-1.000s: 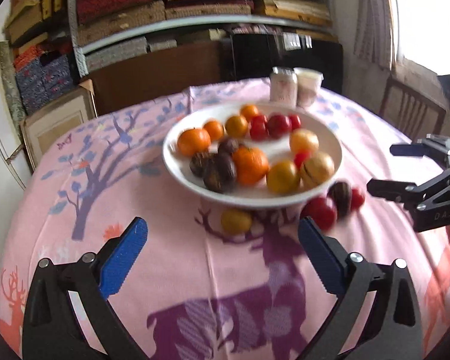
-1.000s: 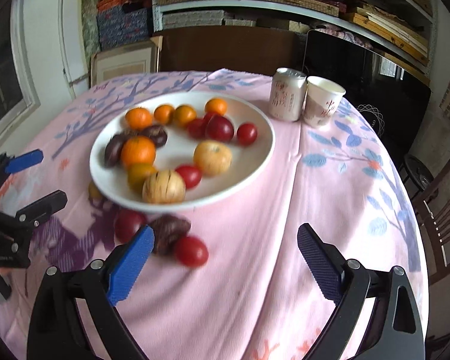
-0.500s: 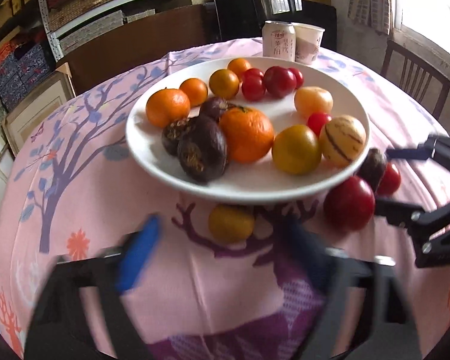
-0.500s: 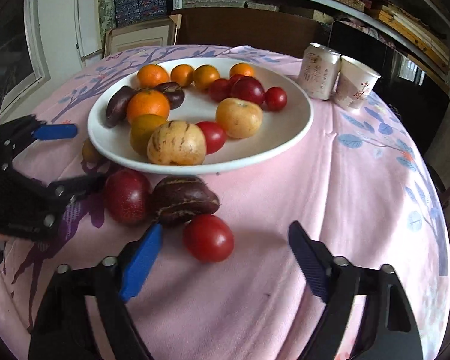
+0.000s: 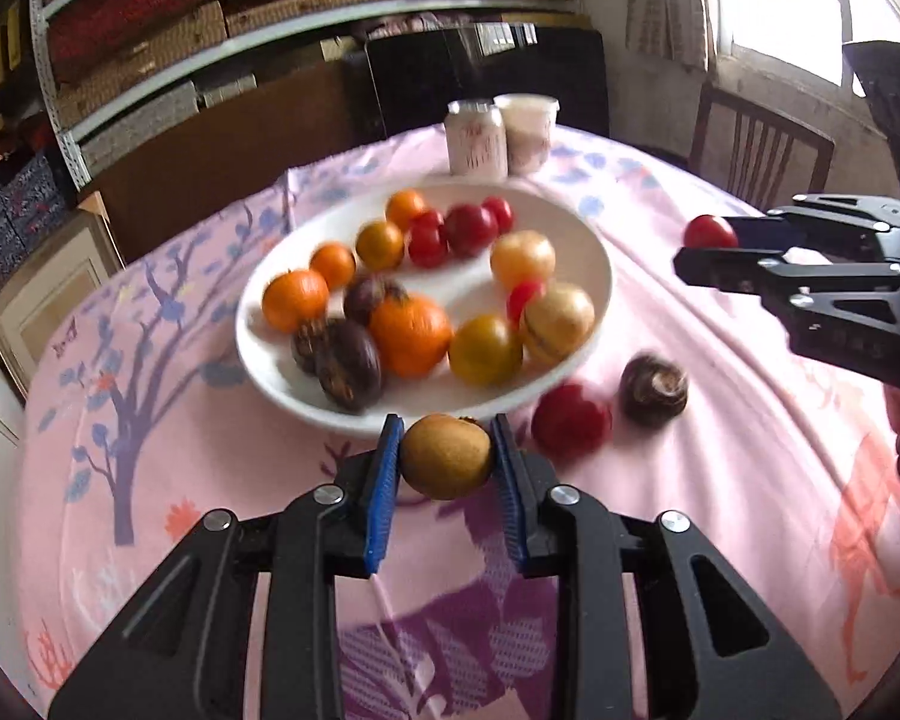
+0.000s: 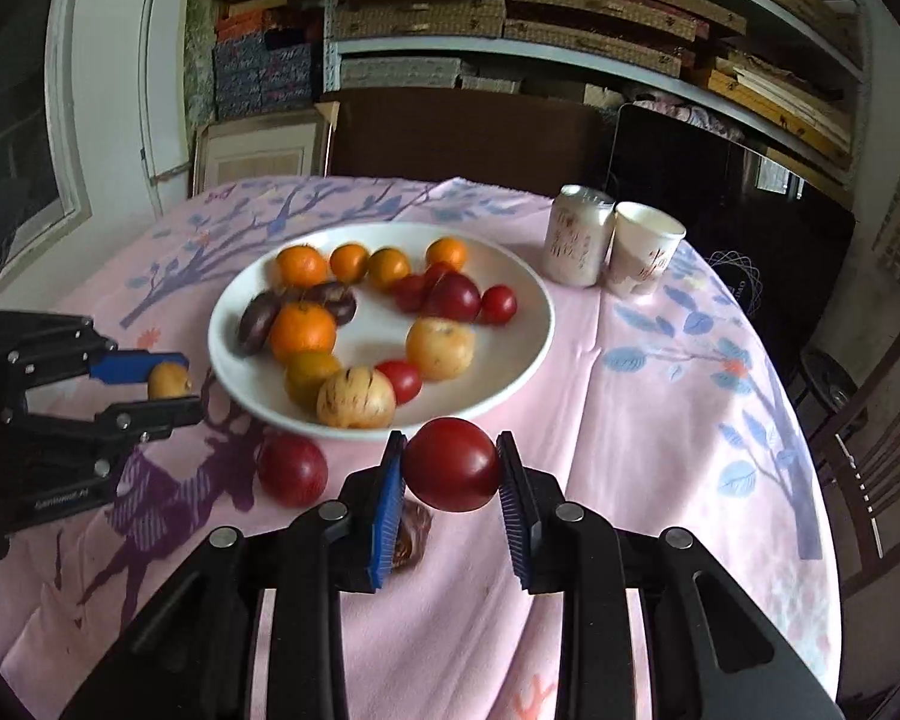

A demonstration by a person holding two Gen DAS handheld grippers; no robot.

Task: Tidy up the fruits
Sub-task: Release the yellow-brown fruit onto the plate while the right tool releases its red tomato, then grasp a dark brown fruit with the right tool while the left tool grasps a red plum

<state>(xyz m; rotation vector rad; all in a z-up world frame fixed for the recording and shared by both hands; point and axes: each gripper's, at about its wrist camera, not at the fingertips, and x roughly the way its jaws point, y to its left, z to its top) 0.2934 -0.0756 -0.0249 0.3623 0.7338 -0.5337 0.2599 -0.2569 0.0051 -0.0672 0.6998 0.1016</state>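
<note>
Left-wrist view: my left claw (image 5: 445, 461) closing on a yellow fruit (image 5: 446, 463), right claw (image 6: 450, 468) clamping a red tomato (image 6: 452, 464); plate (image 5: 594, 276) mostly filled, two fruits remain on the desk (image 5: 720, 480).

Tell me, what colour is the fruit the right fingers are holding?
Dark red. The fruit shows best in the right wrist view, pinched between the blue-padded fingers.

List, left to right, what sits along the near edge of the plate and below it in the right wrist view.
Left claw gripping a yellow-brown fruit → red fruit on the cloth → right claw gripping a red tomato. The plate rim lies just beyond them.
</note>
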